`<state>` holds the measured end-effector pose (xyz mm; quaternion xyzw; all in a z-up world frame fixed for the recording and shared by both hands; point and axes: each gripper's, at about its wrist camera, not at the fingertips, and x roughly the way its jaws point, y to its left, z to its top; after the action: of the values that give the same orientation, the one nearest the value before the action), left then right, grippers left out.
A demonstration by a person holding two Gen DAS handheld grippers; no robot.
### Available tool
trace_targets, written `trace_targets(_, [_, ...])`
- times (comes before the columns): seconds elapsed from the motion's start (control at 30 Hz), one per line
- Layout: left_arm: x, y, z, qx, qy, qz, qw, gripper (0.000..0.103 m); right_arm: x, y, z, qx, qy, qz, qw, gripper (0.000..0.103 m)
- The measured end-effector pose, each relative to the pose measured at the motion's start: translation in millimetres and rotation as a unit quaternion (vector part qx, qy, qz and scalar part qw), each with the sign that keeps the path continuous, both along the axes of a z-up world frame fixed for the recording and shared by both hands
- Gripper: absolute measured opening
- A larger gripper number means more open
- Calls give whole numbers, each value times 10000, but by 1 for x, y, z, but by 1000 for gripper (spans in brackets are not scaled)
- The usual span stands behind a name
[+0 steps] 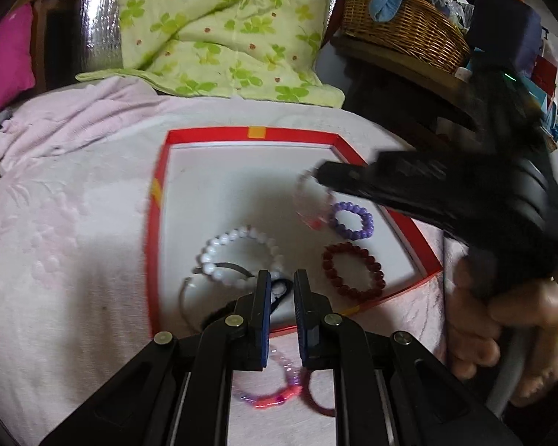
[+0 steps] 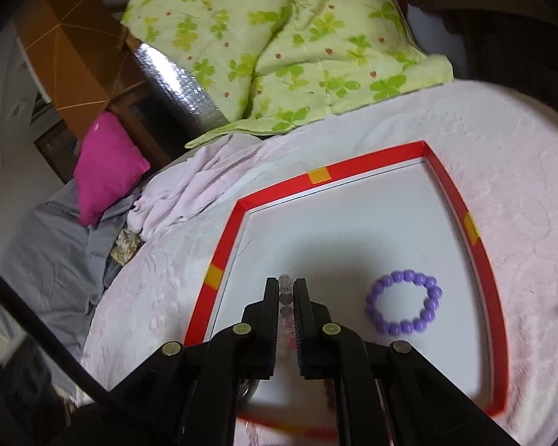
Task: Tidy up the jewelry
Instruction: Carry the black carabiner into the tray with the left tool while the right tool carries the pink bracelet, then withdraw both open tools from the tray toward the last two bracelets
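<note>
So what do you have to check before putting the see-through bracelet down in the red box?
1. Right gripper shut on the clear bead bracelet: ok.
2. Bracelet over the red tray, not outside it: ok.
3. Free white floor under it, away from the purple bracelet: ok.
4. Left gripper out of the way: cannot tell; it hangs at the near edge by the white bracelet.
5. Left gripper empty: cannot tell, a dark cord sits between its fingers.
6. All jewelry in the tray: not ok, pink bracelet lies outside.

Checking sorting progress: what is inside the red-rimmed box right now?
Inside the red-rimmed box: white bracelet, purple bracelet, dark red bracelet and a thin bangle. Left gripper covers the near edge.
</note>
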<state>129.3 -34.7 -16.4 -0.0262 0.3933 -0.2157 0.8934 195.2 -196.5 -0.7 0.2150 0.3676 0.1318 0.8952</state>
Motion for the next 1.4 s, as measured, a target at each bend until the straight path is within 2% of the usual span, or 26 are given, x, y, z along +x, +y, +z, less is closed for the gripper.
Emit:
trace_targets(0.2, [0, -11, -2, 66, 68, -76, 9999, 15, 33, -11, -11, 367, 208, -206, 9989, 11])
trace_targets(0.23, [-1, -9, -1, 98, 15, -70, 9999, 19, 35, -13, -13, 362, 264, -295, 9986, 12])
trace_targets(0.27, [-2, -6, 1, 143, -45, -36, 9999, 28, 36, -17, -17, 388, 369, -335, 9980, 14])
trace_targets(0.33, [-4, 3, 5, 243, -190, 112, 9995, 39, 36, -25, -21, 495, 512, -408, 9966, 24])
trace_targets(0.37, [-5, 7, 6, 274, -234, 178, 9992, 39, 32, -29, -22, 474, 524, -473, 9964, 29])
trace_targets(0.43, [-5, 17, 9, 281, -260, 304, 9988, 40, 27, -31, -18, 315, 462, -468, 9973, 29])
trace_targets(0.53, [-8, 32, 11, 456, -297, 630, 9965, 51, 11, -32, -7, 50, 251, -395, 9989, 29])
trace_targets(0.63, [-10, 45, 9, 711, -308, 893, 9930, 54, -8, -31, 4, -145, 58, -364, 9992, 29])
trace_targets(0.7, [-12, 53, 7, 819, -252, 1060, 9907, 59, -18, -30, 8, -204, 18, -325, 9993, 29])
trace_targets(0.87, [-23, 65, 3, 1173, -184, 1284, 9846, 59, -41, -23, 11, -350, 48, -169, 9992, 29])
trace_targets(1.03, [-34, 67, 0, 1205, -88, 1195, 9855, 62, -63, -14, 12, -504, 84, 45, 9987, 29])
trace_targets(1.17, [-41, 69, -4, 1349, -64, 1139, 9843, 63, -86, -13, 6, -512, 283, 161, 9982, 30])
trace_targets(1.23, [-44, 72, -7, 1407, -34, 1133, 9835, 63, -97, -11, 0, -539, 416, 230, 9974, 34])
trace_targets(1.3, [-46, 75, -9, 1451, 10, 1108, 9832, 63, -106, -10, -6, -630, 559, 291, 9960, 44])
trace_targets(1.4, [-50, 76, -13, 1566, 51, 1038, 9822, 63, -113, -3, -17, -826, 759, 482, 9925, 46])
